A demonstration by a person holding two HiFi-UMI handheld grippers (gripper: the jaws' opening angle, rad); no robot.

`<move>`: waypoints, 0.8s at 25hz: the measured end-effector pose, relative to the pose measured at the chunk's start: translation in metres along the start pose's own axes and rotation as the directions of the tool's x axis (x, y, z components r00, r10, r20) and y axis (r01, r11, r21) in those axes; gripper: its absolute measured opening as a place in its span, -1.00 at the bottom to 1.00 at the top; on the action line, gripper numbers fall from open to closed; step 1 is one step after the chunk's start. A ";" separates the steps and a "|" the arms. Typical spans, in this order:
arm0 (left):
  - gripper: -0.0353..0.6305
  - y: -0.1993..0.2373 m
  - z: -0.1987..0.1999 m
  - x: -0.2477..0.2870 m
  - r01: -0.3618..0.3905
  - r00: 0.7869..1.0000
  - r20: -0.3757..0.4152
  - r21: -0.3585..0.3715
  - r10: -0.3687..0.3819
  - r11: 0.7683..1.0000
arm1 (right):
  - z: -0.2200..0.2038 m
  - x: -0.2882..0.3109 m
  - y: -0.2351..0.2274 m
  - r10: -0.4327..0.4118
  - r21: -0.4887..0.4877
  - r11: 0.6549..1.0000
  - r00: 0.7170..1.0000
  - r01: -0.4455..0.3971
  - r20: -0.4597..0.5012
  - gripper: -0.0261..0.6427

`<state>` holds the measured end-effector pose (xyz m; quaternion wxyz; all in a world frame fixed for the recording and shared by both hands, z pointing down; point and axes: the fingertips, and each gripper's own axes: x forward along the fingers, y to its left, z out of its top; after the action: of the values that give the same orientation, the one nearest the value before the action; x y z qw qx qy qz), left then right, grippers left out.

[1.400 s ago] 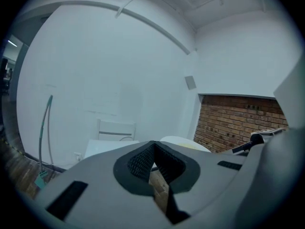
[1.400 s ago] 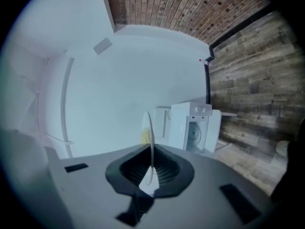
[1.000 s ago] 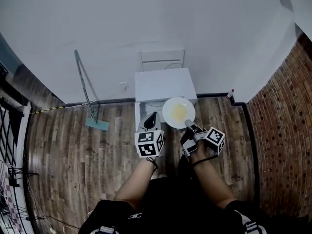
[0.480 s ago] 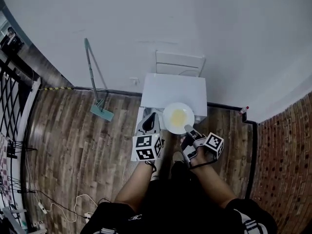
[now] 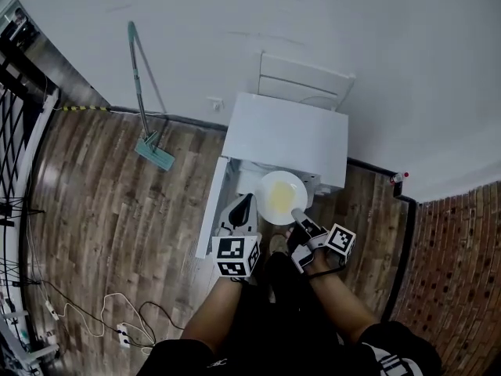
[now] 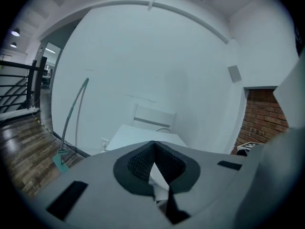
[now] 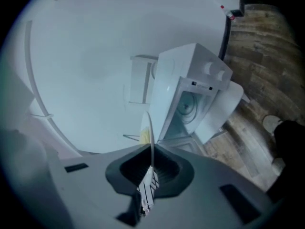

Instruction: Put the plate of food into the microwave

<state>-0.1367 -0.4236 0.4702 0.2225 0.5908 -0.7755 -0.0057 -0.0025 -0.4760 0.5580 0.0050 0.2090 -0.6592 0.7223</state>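
I see the right gripper [image 5: 297,215] jaws grasping the round white plate [image 5: 274,188] of yellow food [image 5: 280,201] at its 5 o'clock rim, before the open white microwave [image 5: 286,135]; left gripper [image 5: 244,207] jaws clenched, empty.

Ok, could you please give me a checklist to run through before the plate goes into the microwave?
1. Microwave door open: ok.
2. Right gripper shut on plate rim: ok.
3. Yellow food sitting mid-plate: ok.
4. Cavity shows only its turntable: ok.
5. Left gripper shut, nothing in it: ok.
6. Left gripper clear of plate and door: cannot tell, it sits close between them.
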 end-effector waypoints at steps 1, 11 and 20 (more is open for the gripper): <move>-0.90 0.003 -0.014 0.002 0.000 1.000 -0.002 0.006 0.000 1.000 | -0.003 0.005 -0.014 -0.007 0.009 1.000 1.000 0.007 0.006 -0.86; -0.90 0.072 -0.147 0.078 -0.059 0.995 0.080 0.070 0.054 0.996 | 0.023 0.104 -0.138 0.035 -0.031 0.999 0.995 -0.032 0.090 -0.86; -0.90 0.098 -0.217 0.138 -0.005 0.982 0.188 0.074 -0.009 0.997 | 0.090 0.207 -0.166 0.216 -0.134 0.973 0.952 -0.190 0.217 -0.86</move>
<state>-0.1781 -0.4653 0.7392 0.1261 0.5963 -0.7921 -0.0329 -0.1178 -0.5954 0.7835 -0.1343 0.2218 -0.7127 0.6518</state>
